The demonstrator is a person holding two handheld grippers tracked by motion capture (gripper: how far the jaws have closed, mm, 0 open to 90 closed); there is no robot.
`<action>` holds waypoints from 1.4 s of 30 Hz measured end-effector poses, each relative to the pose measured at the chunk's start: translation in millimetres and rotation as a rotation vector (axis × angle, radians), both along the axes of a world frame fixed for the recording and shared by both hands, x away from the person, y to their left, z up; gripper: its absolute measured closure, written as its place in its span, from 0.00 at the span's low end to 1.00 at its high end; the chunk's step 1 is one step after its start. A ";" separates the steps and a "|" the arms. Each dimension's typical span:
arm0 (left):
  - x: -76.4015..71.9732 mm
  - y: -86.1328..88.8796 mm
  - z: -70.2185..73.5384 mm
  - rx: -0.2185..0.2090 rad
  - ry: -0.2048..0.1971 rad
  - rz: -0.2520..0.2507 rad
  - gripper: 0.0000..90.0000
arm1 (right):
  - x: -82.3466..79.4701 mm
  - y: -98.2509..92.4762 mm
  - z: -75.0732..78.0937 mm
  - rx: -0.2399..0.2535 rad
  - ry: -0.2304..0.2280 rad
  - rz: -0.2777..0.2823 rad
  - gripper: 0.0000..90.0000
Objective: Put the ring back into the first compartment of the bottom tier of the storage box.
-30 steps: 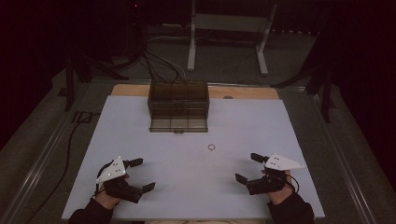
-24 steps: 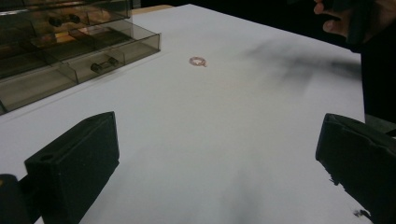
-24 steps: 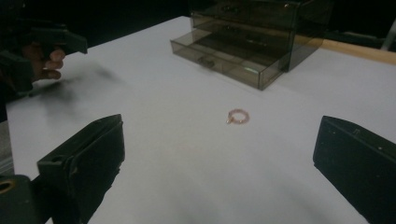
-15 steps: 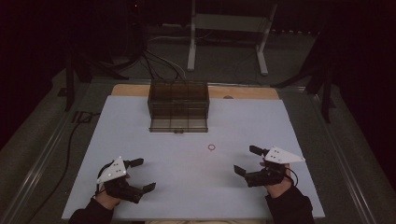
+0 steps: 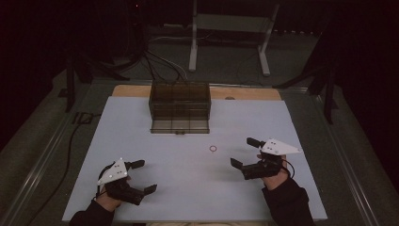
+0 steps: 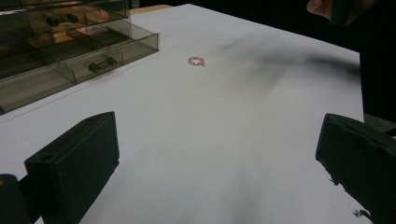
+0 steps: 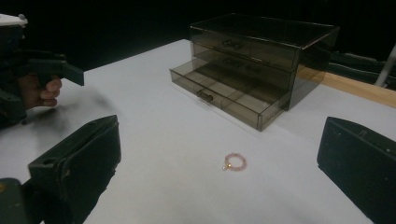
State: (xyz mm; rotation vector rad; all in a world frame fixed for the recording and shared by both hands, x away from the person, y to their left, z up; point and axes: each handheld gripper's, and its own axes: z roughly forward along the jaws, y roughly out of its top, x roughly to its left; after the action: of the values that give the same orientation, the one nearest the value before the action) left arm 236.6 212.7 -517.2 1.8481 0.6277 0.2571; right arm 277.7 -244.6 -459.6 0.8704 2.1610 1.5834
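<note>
Pink bead bracelet (image 7: 234, 162) is lying ungrasped — right gripper (image 5: 248, 153) and left gripper (image 5: 142, 177) are hovering agape, bottom drawer (image 7: 224, 99) waiting open.

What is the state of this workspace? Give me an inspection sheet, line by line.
Surface: white table top, wooden strip at the far edge.
Job's things: small pink bead ring lying flat, apart from both grippers; smoky clear plastic drawer chest, bottom drawer pulled out.
Clutter: nothing seen.
Grippers: left gripper open, empty; right gripper open, empty, nearer the ring.
Cables: black cable along the floor left of the table.
Surroundings: dark room, white metal stand behind the table.
</note>
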 end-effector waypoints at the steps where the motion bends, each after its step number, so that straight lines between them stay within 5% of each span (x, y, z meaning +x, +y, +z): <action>1: -0.1 -0.1 0.2 -0.003 -0.001 0.001 0.01 | 1.2 1.2 0.5 -0.006 0.001 -0.003 0.00; 14: -0.5 -0.4 0.2 -0.002 -0.001 -0.006 0.01 | 18.8 17.7 0.4 -0.025 0.003 0.006 0.00; 42: -1.3 -1.4 0.8 -0.001 -0.006 -0.012 0.01 | 65.5 44.3 -34.3 -0.091 0.106 -0.022 0.00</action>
State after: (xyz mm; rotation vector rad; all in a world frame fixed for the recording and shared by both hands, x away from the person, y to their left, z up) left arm 235.2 211.2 -516.4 1.8488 0.6128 0.2541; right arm 343.2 -200.3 -493.9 0.9658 2.2677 1.4464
